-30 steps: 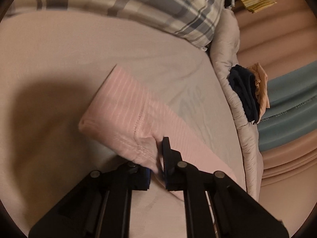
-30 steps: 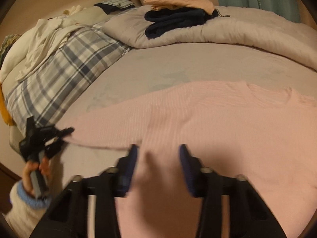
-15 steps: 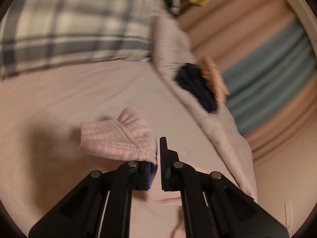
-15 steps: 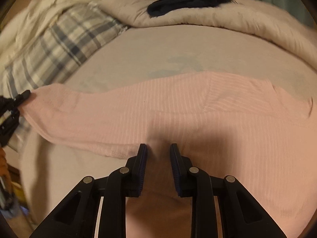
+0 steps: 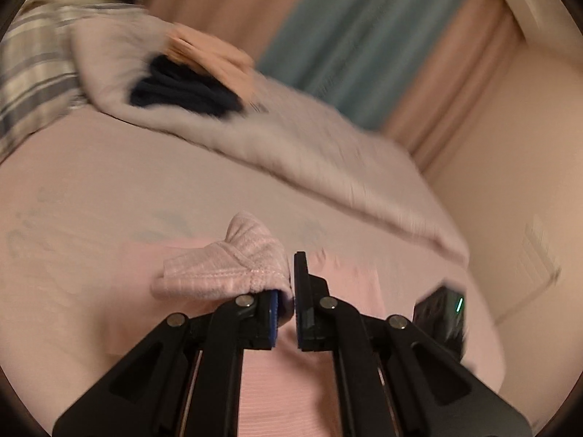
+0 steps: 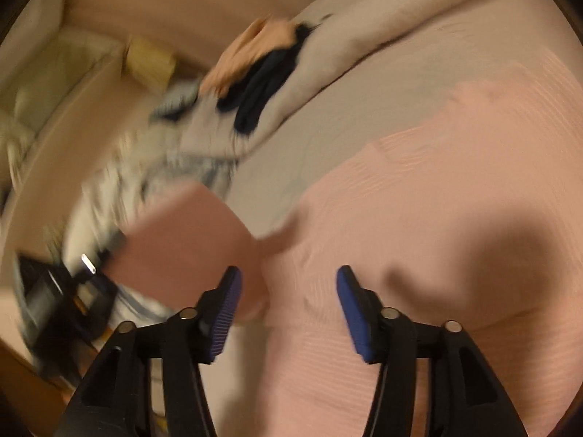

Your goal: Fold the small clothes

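Knit top, pale pink ribbed long-sleeved garment (image 6: 419,218), lies spread on the pinkish bed sheet (image 5: 91,200). Left tongs (image 5: 286,291) are clamped on the hemmed sleeve cuff (image 5: 226,273), lifting the sleeve over the body. Right tongs (image 6: 288,291) are opening, nothing between the pads, pink fabric just below. Judgement: light, soft, stretchy, drapes and sags, won't slip much on the rubber pads; doubled hems and cuffs are the firmest places to pinch, thin single layers may bunch. Dark folded clothes (image 5: 182,91) sit on the duvet well apart
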`<action>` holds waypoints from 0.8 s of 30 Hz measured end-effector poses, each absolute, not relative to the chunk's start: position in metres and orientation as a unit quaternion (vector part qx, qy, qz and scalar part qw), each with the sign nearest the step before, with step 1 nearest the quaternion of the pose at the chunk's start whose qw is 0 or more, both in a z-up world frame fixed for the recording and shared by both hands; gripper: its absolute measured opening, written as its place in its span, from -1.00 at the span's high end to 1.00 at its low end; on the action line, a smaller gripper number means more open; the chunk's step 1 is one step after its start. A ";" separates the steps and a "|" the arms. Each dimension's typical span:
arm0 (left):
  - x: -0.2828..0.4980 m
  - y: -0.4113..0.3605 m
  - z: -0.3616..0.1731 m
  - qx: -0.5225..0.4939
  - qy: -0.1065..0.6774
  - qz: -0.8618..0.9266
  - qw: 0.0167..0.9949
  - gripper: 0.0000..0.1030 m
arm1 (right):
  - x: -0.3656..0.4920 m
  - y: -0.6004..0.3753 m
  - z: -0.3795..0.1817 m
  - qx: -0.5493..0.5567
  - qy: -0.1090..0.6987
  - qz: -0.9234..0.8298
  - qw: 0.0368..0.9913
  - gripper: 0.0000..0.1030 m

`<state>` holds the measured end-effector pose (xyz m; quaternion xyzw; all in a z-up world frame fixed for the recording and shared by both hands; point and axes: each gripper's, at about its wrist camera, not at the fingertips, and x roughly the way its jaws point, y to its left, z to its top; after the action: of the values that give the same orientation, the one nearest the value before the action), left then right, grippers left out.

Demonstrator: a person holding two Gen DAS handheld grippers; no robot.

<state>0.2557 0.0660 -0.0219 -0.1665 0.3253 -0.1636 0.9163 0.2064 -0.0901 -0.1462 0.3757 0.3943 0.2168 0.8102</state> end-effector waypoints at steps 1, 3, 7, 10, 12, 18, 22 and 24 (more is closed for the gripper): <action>0.259 0.041 -0.034 -0.123 0.335 -0.164 0.920 0.86 | 0.206 -0.101 -0.151 0.403 0.388 0.213 0.801 -0.09; 0.265 -0.005 -0.066 -0.035 0.367 -0.153 0.917 0.77 | 0.204 -0.122 -0.158 0.432 0.382 0.187 0.796 -0.09; 0.271 -0.064 -0.139 0.041 0.463 -0.182 0.867 0.35 | 0.195 -0.154 -0.159 0.422 0.381 0.134 0.812 -0.09; 0.263 -0.072 -0.156 0.070 0.469 -0.183 0.861 -0.53 | 0.187 -0.164 -0.159 0.406 0.392 0.126 0.816 -0.09; 0.254 -0.067 -0.157 0.072 0.460 -0.186 0.865 -0.62 | 0.183 -0.165 -0.155 0.381 0.399 0.119 0.825 -0.09; 0.218 -0.016 -0.140 0.021 0.452 -0.178 0.874 -0.66 | 0.176 -0.143 -0.138 0.291 0.404 0.122 0.859 -0.09; 0.194 0.052 -0.133 -0.049 0.440 -0.132 0.887 -0.72 | 0.171 -0.115 -0.132 0.193 0.408 0.129 0.883 -0.09; 0.185 0.082 -0.133 -0.082 0.437 -0.099 0.890 -0.73 | 0.170 -0.088 -0.131 0.121 0.411 0.144 0.892 -0.09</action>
<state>0.1854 0.0819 -0.1325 -0.0823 0.4367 -0.0988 0.8904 0.1698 -0.0875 -0.1307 0.1211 0.4112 0.1436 0.8920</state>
